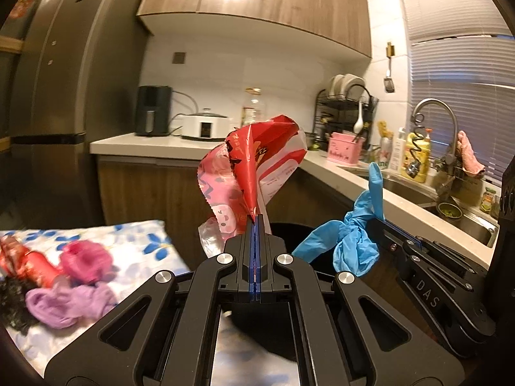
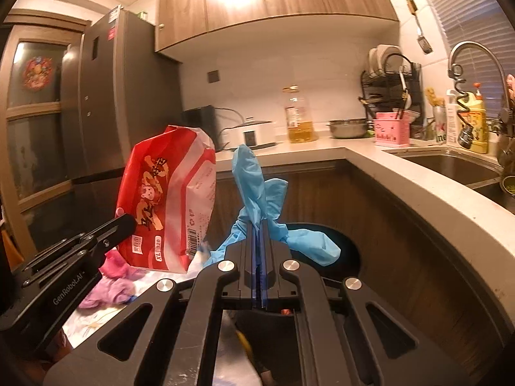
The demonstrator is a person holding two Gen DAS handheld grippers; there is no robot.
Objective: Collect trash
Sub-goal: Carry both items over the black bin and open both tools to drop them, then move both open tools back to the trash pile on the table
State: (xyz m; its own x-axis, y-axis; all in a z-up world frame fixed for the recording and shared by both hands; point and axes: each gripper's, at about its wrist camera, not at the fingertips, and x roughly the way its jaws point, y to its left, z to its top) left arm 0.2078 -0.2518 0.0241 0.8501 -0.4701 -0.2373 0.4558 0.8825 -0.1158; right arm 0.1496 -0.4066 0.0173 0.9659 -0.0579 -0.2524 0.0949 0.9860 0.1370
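While the red wrapper bag [image 1: 254, 164] is pinched only by a thin bottom edge in the clamped left gripper [image 1: 256, 222], it stands upright and floppy above the jaws; slip-out is judged likely if the hand is swung hard. The knotted blue glove [image 2: 257, 193] is gripped at mid-bundle by the closed right gripper [image 2: 260, 228], loose fingers hanging at 3 and 9 o'clock. A dark bin [image 2: 334, 251] is seen just beyond the right tips, at about 1 o'clock. If release is made early, either piece could be dropped onto the floor or caught on the rim. More trash, pink and purple gloves [image 1: 74, 280], is left on the floral cloth [image 1: 145, 244] at 9 o'clock. Collision between grippers is possible; they are held close together.
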